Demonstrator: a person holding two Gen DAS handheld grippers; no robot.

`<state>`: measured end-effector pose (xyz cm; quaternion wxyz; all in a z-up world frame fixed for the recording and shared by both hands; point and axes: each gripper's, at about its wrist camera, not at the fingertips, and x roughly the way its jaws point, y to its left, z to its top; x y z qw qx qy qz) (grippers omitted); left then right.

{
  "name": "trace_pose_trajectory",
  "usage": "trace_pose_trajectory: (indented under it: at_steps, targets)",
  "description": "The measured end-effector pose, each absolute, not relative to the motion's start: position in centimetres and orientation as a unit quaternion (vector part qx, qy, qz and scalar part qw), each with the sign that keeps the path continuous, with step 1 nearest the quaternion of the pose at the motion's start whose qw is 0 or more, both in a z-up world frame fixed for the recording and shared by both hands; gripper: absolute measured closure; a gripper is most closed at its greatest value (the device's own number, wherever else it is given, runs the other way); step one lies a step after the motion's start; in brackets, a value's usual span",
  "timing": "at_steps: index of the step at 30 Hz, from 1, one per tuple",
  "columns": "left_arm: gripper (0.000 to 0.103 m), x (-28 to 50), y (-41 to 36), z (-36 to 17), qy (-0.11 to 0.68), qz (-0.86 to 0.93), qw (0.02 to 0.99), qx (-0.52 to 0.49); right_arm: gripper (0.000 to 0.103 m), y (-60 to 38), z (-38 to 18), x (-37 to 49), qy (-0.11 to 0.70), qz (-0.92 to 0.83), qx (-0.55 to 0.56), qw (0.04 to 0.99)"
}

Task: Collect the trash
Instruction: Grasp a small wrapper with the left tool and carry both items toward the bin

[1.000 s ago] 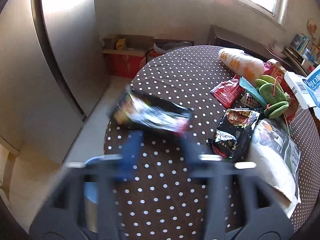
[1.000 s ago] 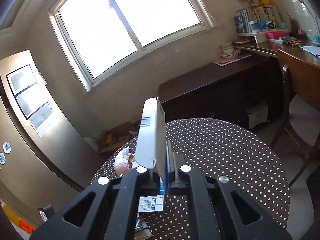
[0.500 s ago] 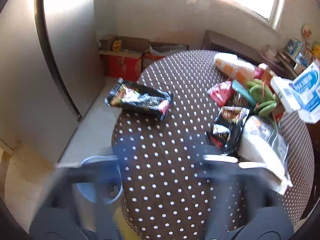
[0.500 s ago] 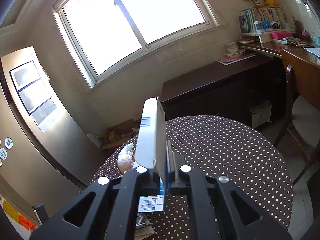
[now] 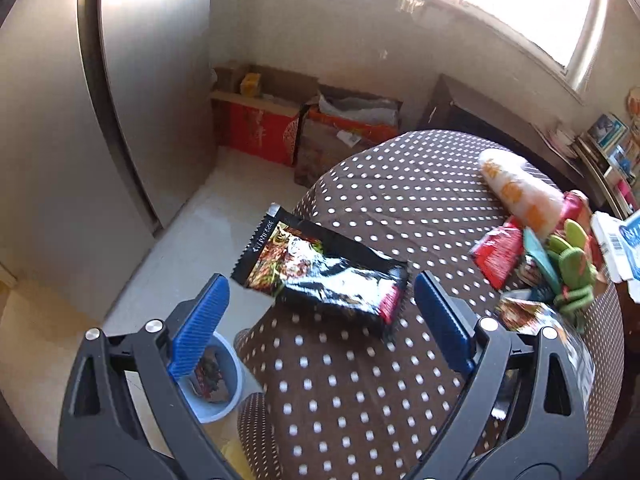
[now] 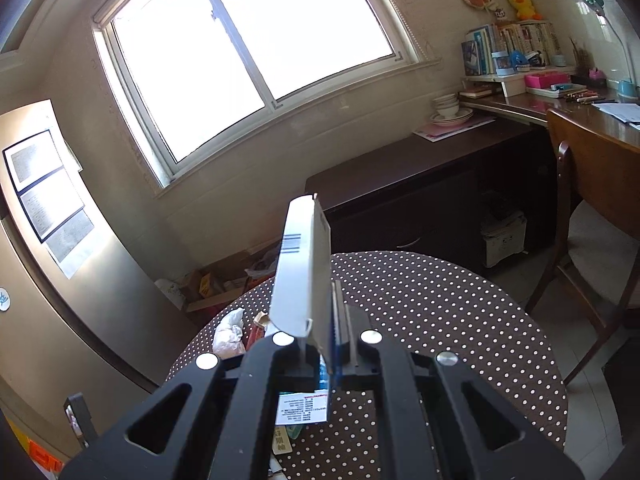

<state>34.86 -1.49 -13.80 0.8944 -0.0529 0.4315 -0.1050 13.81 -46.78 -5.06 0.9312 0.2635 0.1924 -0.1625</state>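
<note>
Wrappers are lying scattered across the polka-dot worktop (image 5: 360, 380) I'm looking over. My left tool (image 5: 320, 312) is angling steeply down at the worktop's near-left edge with its blue pads (image 5: 200, 328) spread wide, released and gripping nothing. A black snack packet (image 5: 320, 276) is lying flat just beyond the pads, one end overhanging the edge and nothing touching it. Down on the floor, behind the left pad, a blue bin (image 5: 224, 384) is sitting with some trash inside. More packets (image 5: 532, 248) are bunching along the right side. My right tool (image 6: 320, 344) is pointing gently downward over the same worktop (image 6: 440, 312), clenched on a flat white carton (image 6: 300, 272) that is standing on edge, rising up out of the jaws.
</note>
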Motion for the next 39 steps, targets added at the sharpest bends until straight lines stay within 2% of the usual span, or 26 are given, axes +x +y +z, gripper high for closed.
trace_pose_trajectory:
  at_steps: [2,4,5,10,24,32,39]
  targets:
    - [0.013,35.7,-1.4,-14.4,0.437,-0.109,0.890,-0.066,0.098,-46.8,-5.2,14.0,0.195,-0.162,0.264,0.931]
    - [0.053,36.0,-1.4,-14.7,0.441,-0.122,0.887,-0.070,0.098,-46.6,-5.3,14.2,0.199,-0.164,0.262,0.930]
    - [0.067,35.9,-1.2,-14.5,0.431,-0.122,0.891,-0.069,0.098,-46.5,-5.4,14.3,0.201,-0.166,0.260,0.930]
    - [0.085,35.4,-0.9,-14.0,0.415,-0.122,0.899,-0.063,0.098,-46.3,-5.4,14.6,0.202,-0.166,0.261,0.929]
    - [0.091,29.9,1.8,-10.2,0.372,-0.089,0.923,-0.042,0.098,-43.8,-3.1,13.4,0.169,-0.125,0.253,0.944]
    - [0.096,25.8,5.4,-7.9,0.346,-0.058,0.936,-0.040,0.098,-38.5,-0.1,12.9,0.141,-0.037,0.234,0.961]
    - [0.098,23.0,10.2,-8.1,0.348,-0.007,0.936,-0.055,0.098,-31.2,0.0,15.0,0.165,0.050,0.221,0.960]
